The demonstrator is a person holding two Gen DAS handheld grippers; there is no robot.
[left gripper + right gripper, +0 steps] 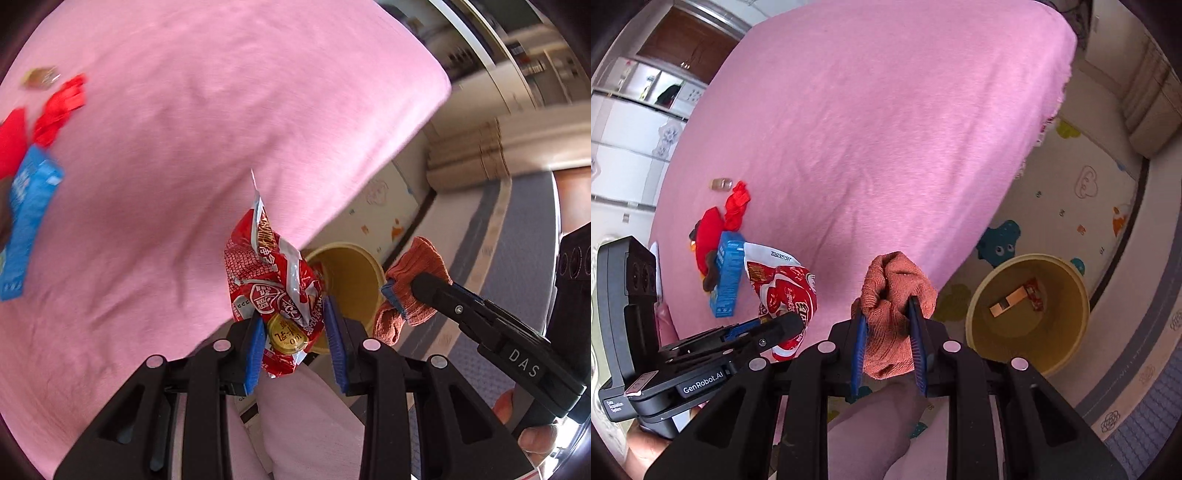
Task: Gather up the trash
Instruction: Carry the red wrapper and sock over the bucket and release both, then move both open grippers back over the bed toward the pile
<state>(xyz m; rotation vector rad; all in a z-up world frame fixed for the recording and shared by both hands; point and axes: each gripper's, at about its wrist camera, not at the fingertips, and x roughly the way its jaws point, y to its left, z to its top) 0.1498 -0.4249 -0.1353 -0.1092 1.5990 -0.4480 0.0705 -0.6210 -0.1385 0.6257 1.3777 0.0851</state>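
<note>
L gripper (295,332) pinching wrapper (271,280), R gripper (888,341) cloth (892,295)

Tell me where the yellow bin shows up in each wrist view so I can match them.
Left wrist view: the yellow bin sits just right of centre, partly hidden behind the red snack wrapper.
Right wrist view: the bin lies lower right, on the patterned floor mat, with scraps inside.
Shared landmark: the pink bedsheet.

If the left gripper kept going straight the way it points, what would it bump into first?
Probably the yellow bin on the floor. The left gripper, shut on a red wrapper, points down past the pink bed edge toward the bin's mouth, though depth is hard to judge.
</note>
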